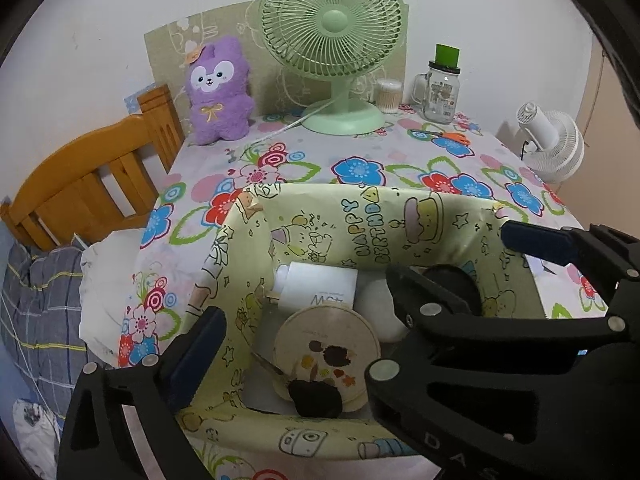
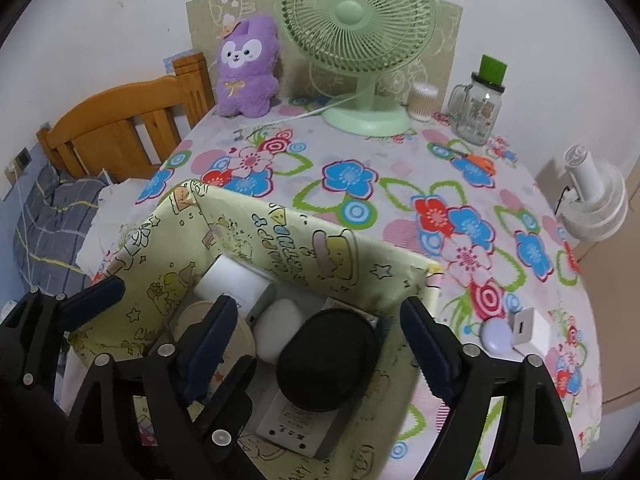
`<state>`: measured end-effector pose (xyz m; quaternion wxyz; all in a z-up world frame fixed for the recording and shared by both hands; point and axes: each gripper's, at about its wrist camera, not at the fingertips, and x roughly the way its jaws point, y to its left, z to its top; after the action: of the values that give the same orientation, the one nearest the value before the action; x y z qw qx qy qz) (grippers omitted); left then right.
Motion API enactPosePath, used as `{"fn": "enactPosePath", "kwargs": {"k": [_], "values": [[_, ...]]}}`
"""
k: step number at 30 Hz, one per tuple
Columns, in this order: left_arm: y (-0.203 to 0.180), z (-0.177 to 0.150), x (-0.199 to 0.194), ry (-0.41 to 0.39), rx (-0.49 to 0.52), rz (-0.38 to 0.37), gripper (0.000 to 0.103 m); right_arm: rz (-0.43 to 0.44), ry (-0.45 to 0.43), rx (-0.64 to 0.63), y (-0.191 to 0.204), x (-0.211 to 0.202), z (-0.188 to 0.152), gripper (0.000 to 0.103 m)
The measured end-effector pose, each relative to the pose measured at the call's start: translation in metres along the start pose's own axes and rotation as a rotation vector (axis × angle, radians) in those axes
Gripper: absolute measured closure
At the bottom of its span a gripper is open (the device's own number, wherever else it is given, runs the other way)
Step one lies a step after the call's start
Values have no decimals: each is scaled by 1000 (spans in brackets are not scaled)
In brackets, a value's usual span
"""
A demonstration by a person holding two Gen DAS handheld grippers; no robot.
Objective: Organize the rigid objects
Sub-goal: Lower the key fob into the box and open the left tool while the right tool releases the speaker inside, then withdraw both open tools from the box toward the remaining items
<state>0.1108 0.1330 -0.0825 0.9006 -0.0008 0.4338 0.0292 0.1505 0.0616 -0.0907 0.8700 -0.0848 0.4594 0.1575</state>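
Observation:
A box lined with yellow cartoon paper (image 1: 360, 208) (image 2: 320, 252) stands at the near edge of the flowered table. Inside lie a round beige tin (image 1: 326, 348), a white carton (image 1: 320, 288), a white oval piece (image 2: 278, 328), a black oval case (image 2: 328, 356) and a flat labelled grey box (image 2: 296, 424). My left gripper (image 1: 320, 320) hangs open over the tin without touching it; its right finger is hidden behind the other tool. My right gripper (image 2: 320, 308) is open astride the black case, with its pads clear of it. The two tools overlap inside the box.
A lilac round piece (image 2: 496, 334) and a white plug (image 2: 528, 326) lie right of the box. Orange scissors (image 2: 476, 160), a glass jar (image 2: 476, 116), a green fan (image 2: 360, 40) and a purple plush (image 2: 246, 68) stand further back. A wooden headboard (image 1: 88, 176) is on the left.

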Motion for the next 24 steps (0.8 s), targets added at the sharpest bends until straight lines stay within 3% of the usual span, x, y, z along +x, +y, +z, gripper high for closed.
{"fn": "enactPosePath", "kwargs": {"k": [24], "values": [[-29,-8,-38,-43,22,-14,2,-68,-83,7,-18,-49,-19,11]]}}
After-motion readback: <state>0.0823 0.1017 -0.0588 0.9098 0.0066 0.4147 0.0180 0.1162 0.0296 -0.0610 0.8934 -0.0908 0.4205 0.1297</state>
